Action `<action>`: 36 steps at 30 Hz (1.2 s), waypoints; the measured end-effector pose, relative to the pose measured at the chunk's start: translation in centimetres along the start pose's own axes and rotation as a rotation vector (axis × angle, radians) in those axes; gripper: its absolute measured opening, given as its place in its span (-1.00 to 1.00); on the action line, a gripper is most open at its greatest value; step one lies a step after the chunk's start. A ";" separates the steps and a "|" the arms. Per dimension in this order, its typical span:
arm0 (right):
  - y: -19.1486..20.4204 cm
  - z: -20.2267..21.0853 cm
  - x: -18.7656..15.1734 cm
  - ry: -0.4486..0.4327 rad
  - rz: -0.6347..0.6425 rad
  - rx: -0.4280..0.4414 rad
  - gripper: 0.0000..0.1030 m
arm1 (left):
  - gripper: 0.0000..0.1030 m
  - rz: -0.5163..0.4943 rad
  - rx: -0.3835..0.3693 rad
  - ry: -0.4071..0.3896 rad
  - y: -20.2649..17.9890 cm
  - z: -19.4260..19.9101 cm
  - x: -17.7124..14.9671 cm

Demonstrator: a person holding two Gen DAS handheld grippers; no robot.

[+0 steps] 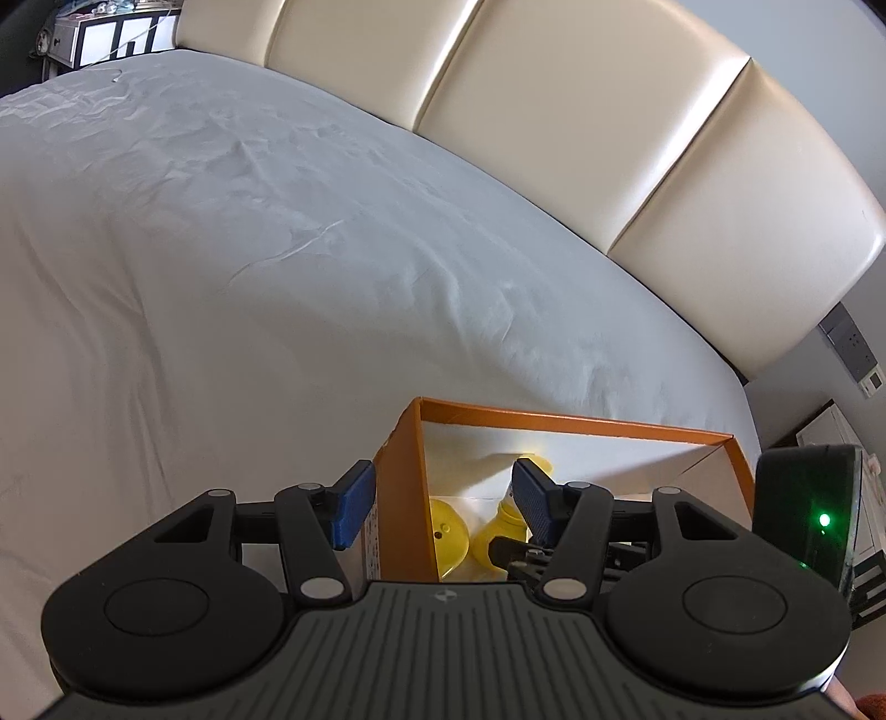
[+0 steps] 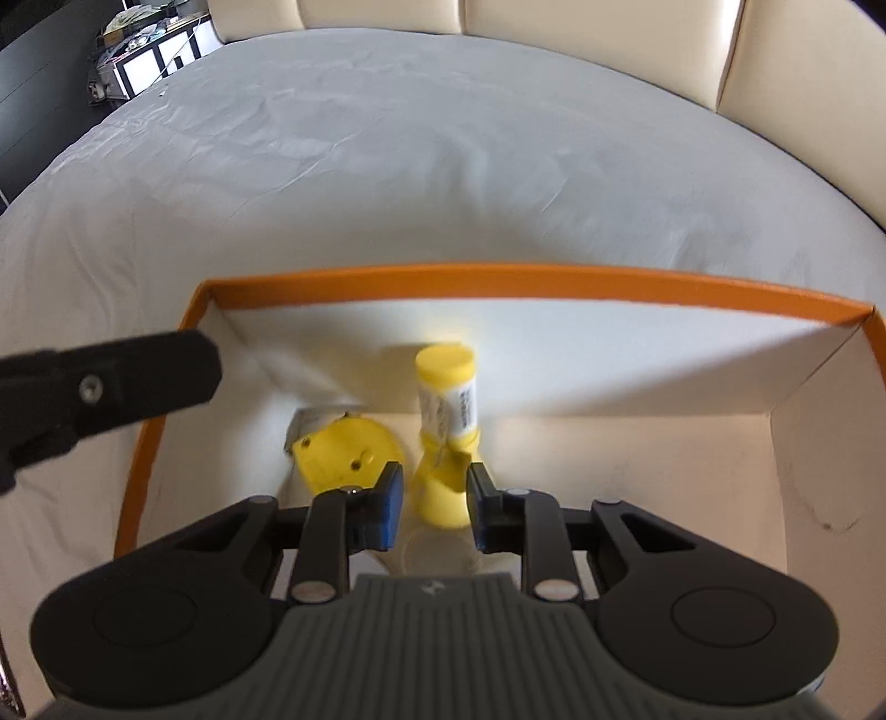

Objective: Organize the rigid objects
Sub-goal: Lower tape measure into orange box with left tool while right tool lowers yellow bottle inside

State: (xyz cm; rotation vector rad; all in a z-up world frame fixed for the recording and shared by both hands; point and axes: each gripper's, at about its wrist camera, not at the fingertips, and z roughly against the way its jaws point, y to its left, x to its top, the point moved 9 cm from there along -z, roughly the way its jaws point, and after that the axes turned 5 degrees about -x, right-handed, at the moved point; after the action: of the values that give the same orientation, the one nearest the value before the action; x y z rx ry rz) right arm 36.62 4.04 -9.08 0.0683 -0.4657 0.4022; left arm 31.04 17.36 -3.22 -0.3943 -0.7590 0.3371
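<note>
An orange box [image 2: 531, 279] with a white inside sits on the bed. In it lie a yellow bottle [image 2: 446, 421] with a label and a yellow round disc [image 2: 343, 451]. My right gripper [image 2: 432, 507] is open inside the box, its blue pads on either side of the bottle's lower end; the bottle looks blurred. My left gripper [image 1: 437, 501] is open and straddles the box's left wall [image 1: 401, 487], one finger outside, one inside. The bottle [image 1: 501, 526] and disc [image 1: 448, 534] also show in the left wrist view.
The bed's grey-white sheet [image 1: 221, 249] spreads out beyond the box. A cream padded headboard [image 1: 554, 111] runs along the far side. A shelf with clutter [image 2: 144, 44] stands at the far left. The left gripper's finger [image 2: 111, 382] crosses the box's left rim.
</note>
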 end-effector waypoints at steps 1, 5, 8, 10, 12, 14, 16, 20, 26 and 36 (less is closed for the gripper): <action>0.0 0.1 -0.3 0.004 0.007 -0.004 -0.69 | 0.28 -0.005 -0.001 0.003 -0.1 0.0 -0.1; 0.0 0.5 -1.4 0.036 0.041 -0.009 -0.87 | 0.28 -0.015 -0.002 0.009 -0.7 -0.1 -0.3; -0.3 1.0 -1.5 0.040 0.033 -0.013 -0.87 | 0.27 -0.015 -0.001 0.011 -0.8 -0.1 -0.3; -0.4 1.3 -1.4 0.031 0.041 -0.024 -0.87 | 0.27 -0.007 -0.001 0.014 -0.7 0.0 -0.4; -0.4 1.4 -1.2 0.032 0.053 -0.040 -0.87 | 0.27 0.004 0.000 0.014 -0.6 0.2 -0.3; -0.3 0.9 -0.8 0.040 0.053 -0.051 -0.87 | 0.27 0.009 -0.005 0.012 -0.6 0.4 -0.2; -0.3 0.1 -0.6 0.059 0.046 -0.054 -0.88 | 0.27 0.009 -0.010 0.010 -0.5 0.6 -0.2; -0.3 -2.1 -0.6 0.115 0.031 -0.069 -0.91 | 0.27 0.027 -0.014 0.019 0.3 0.4 -0.2; 0.0 -3.6 -0.1 0.134 0.019 -0.063 -0.92 | 0.27 0.059 -0.027 0.023 1.3 -0.1 0.1; 0.2 -2.4 0.2 0.117 0.075 -0.062 -0.90 | 0.22 -0.071 -0.004 -0.012 -0.2 0.0 -0.1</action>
State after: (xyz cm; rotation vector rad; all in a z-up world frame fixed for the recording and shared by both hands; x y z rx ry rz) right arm 37.71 4.71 -11.13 -0.0325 -0.3660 0.4623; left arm 31.03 17.08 -3.20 -0.3681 -0.7833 0.2712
